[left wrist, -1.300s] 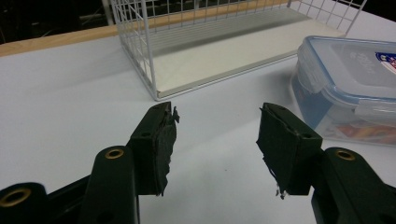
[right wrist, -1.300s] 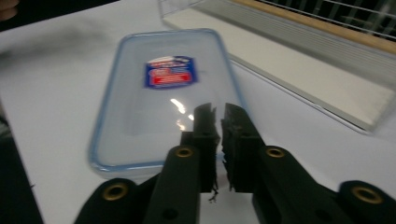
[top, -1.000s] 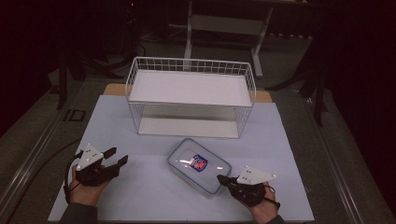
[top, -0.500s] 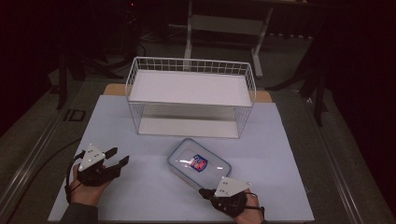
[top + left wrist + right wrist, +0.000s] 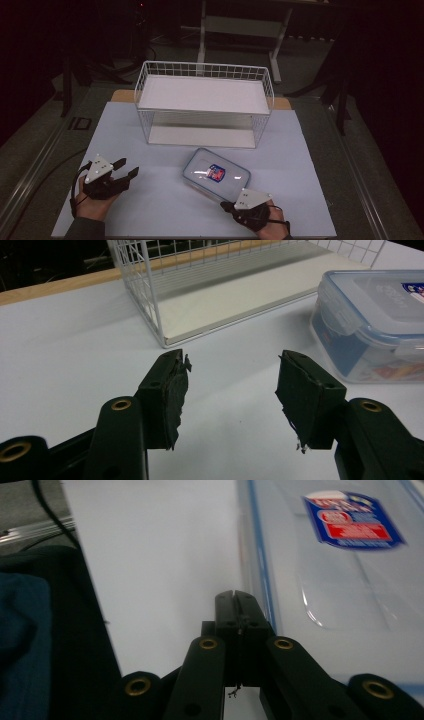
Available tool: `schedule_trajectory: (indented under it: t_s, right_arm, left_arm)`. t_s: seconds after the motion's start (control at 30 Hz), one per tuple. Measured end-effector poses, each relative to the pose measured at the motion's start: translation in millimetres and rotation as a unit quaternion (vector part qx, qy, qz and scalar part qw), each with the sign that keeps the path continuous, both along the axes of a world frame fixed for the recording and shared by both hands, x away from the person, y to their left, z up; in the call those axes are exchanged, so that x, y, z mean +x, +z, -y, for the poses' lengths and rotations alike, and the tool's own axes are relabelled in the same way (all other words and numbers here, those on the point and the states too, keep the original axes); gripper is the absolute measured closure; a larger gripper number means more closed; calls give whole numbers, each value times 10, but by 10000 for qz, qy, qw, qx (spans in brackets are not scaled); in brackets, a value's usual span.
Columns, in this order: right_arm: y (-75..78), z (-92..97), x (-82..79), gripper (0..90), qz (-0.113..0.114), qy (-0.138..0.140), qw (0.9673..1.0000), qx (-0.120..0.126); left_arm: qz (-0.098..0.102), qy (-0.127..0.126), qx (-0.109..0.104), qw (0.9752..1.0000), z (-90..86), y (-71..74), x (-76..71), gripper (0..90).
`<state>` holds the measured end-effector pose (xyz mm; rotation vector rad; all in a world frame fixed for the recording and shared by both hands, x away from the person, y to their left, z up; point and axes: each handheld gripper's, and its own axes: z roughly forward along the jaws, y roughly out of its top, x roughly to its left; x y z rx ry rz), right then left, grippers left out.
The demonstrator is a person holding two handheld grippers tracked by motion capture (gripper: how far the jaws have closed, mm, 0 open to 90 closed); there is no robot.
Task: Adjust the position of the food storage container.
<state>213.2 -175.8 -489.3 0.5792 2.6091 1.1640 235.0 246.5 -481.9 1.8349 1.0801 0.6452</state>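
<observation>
The clear plastic box (image 5: 216,174) has a blue-edged lid with a red and blue sticker, and sits on the white table (image 5: 310,150) in front of the wire basket (image 5: 205,102).

The left gripper view shows a side clip on the box. The left gripper (image 5: 126,170) is open and holds nothing. The right gripper (image 5: 235,596) is closed tight, empty, at the box's near edge. It has slid left since before.

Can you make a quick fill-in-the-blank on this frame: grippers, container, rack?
1. The right gripper has its jaws ____.
2. The left gripper has its jaws ____, nothing between them.
3. The container has a ____ sticker on its lid.
4. The wire rack stands ____ the container.

Missing words: shut; open; blue; behind
</observation>
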Motion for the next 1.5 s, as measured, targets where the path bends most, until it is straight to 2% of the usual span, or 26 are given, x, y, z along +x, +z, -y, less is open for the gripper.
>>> schedule_trajectory:
  t_s: [0.23,0.4,0.57,0.67,0.7,0.77,0.83,0.93,1.03,1.1,1.23,1.37,1.5]
  right_arm:
    - [17,270,122,897,-94,-415,9991,26]
    - [17,455,232,897,-124,-816,9965,110]
    - [21,540,306,897,-140,-1113,9935,185]
    - [72,597,333,897,-143,-1239,9910,484]
    - [98,631,353,896,-101,-1375,9886,613]
    - [122,696,399,896,-57,-1616,9842,721]
    - [124,775,467,897,-119,-1960,9767,861]
    - [78,847,595,897,-252,-2378,9680,757]
    - [-15,859,727,897,-419,-2587,9638,499]
    - [-56,836,793,899,-508,-2585,9634,489]
    - [-43,789,880,898,-530,-2643,9619,463]
    - [-44,714,943,899,-541,-2603,9630,437]
    - [-43,575,995,899,-515,-2505,9659,399]
  left_arm:
    - [0,-25,12,10000,13,-3,4,445]
    - [-8,-34,34,10000,24,-7,12,444]
    - [-6,-55,53,10000,34,-9,15,444]
    - [-17,-46,41,10000,32,-14,16,444]
    - [-22,-43,35,10000,32,-16,19,444]
    - [-43,-49,34,10000,33,-23,27,444]
    - [-45,-62,41,10000,38,-27,29,444]
    - [-57,-64,55,9999,46,-31,31,444]
    - [-65,-60,49,9999,44,-34,32,444]
    - [-60,-47,43,10000,36,-32,29,444]
    - [-67,-24,-1,10000,23,-32,29,444]
    - [-75,-38,12,10000,31,-35,33,443]
    - [-79,-52,37,9999,38,-38,43,443]
